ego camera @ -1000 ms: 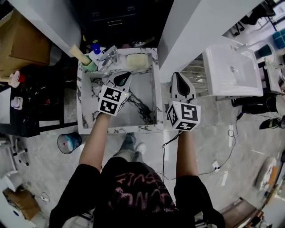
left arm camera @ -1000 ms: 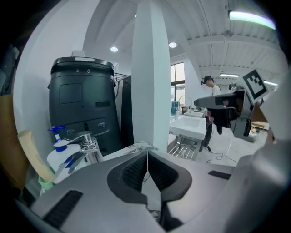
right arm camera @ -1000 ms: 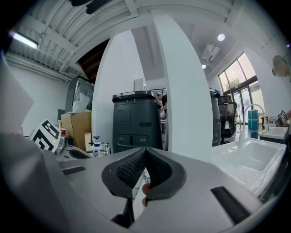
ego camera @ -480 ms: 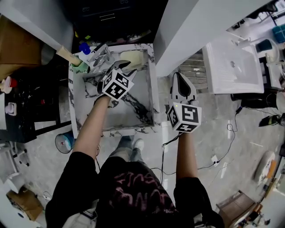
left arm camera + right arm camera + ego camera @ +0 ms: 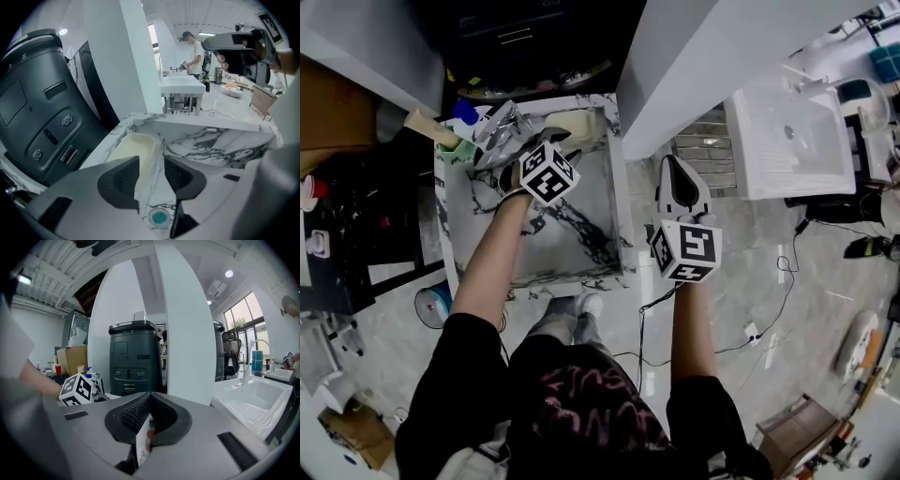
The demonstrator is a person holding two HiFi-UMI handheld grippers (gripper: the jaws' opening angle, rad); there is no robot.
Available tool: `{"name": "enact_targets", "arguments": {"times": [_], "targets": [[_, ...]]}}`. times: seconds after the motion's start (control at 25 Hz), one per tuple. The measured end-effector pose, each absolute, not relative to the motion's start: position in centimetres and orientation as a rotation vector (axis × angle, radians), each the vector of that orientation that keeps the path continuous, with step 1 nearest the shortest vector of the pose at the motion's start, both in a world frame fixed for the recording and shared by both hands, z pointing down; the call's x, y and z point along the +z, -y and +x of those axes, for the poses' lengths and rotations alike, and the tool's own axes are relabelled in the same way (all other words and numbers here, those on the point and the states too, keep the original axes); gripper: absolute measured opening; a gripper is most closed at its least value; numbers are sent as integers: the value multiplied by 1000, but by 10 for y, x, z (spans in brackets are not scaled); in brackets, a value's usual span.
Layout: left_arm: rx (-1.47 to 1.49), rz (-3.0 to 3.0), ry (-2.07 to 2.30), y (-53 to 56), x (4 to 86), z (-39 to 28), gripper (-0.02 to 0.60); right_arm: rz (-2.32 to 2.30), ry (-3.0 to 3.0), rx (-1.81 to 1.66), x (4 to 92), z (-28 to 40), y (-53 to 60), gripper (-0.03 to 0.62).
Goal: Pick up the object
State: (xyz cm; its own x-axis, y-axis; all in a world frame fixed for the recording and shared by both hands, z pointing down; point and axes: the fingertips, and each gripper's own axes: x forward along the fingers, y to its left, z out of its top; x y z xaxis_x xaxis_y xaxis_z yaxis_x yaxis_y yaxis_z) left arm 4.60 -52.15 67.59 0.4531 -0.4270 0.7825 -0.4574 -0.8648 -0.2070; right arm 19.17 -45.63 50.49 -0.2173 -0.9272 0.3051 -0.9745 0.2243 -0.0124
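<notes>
A cream oblong tray (image 5: 581, 122) sits on the back rim of the marble sink (image 5: 614, 202), next to the white pillar. My left gripper (image 5: 563, 142) reaches over the basin toward it. In the left gripper view the tray (image 5: 133, 147) lies just beyond and partly between the fingertips of that gripper (image 5: 151, 159). Its jaws are opening, and the pads touch nothing. My right gripper (image 5: 678, 162) hangs to the right of the sink, over the floor. In its own view the right gripper (image 5: 149, 397) is shut, holding nothing that I can make out.
A chrome faucet (image 5: 497, 127), a blue-capped bottle (image 5: 465, 111) and a green cup (image 5: 455, 145) crowd the sink's back left corner. A white pillar (image 5: 703, 56) stands between the grippers. A black machine (image 5: 42, 108) stands behind the sink. A white basin (image 5: 787, 141) is at right.
My left gripper has moved from mid-basin toward the back rim and the cream tray, and its jaws have gone from shut to open. The right gripper has stayed put.
</notes>
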Motion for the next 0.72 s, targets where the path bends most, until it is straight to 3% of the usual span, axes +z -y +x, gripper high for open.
{"name": "enact_targets", "arguments": {"times": [0.12,0.4,0.72], "targets": [[1437,2633,778,523,685,47,166,1804,2249,303,509,196,458,15],[1465,2614,787,527,693,44,62,1805,2233,314,515,201,459,15],[1453,2631,793,524,684,45,35,1803,2246,315,513,198,460,15]]}}
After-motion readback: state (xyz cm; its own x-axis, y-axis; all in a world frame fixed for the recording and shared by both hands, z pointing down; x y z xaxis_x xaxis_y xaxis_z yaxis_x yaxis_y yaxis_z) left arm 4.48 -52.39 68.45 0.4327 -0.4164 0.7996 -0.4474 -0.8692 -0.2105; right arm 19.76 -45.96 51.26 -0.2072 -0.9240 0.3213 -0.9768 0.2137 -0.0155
